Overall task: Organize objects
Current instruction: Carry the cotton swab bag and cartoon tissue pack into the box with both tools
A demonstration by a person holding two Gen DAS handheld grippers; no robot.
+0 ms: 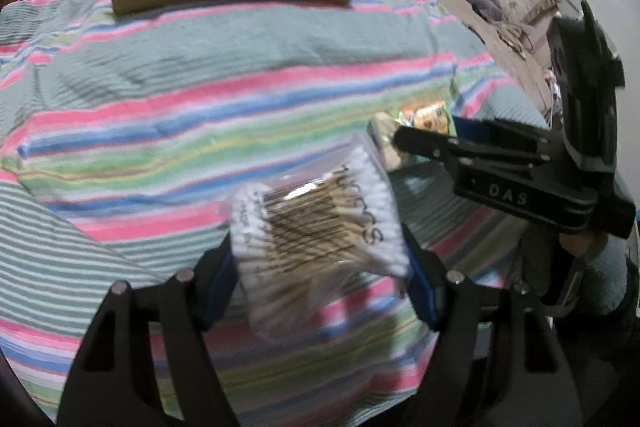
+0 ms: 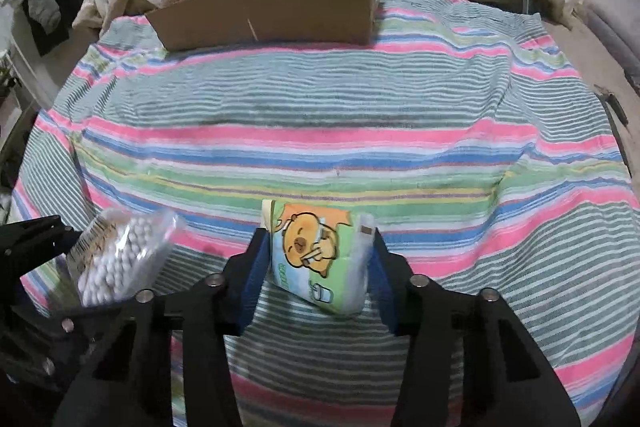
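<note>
Left gripper [image 1: 320, 267] is clamped on a bag of cotton swabs [image 1: 316, 223] above the striped blanket [image 2: 320, 107], and the right gripper [image 2: 316, 267] grips a cartoon tissue pack [image 2: 316, 251]. Probably best to carry both level to the cardboard box [image 2: 272, 11] at the far edge, and only let go once they're over its rim.

The cotton-swab bag [image 1: 316, 227] is clear glossy plastic, and the tissue pack [image 2: 316, 259] is shiny printed film. Beyond them the cardboard box [image 2: 276, 11] is matt brown, resting on a ribbed, striped cloth blanket [image 2: 320, 115].
</note>
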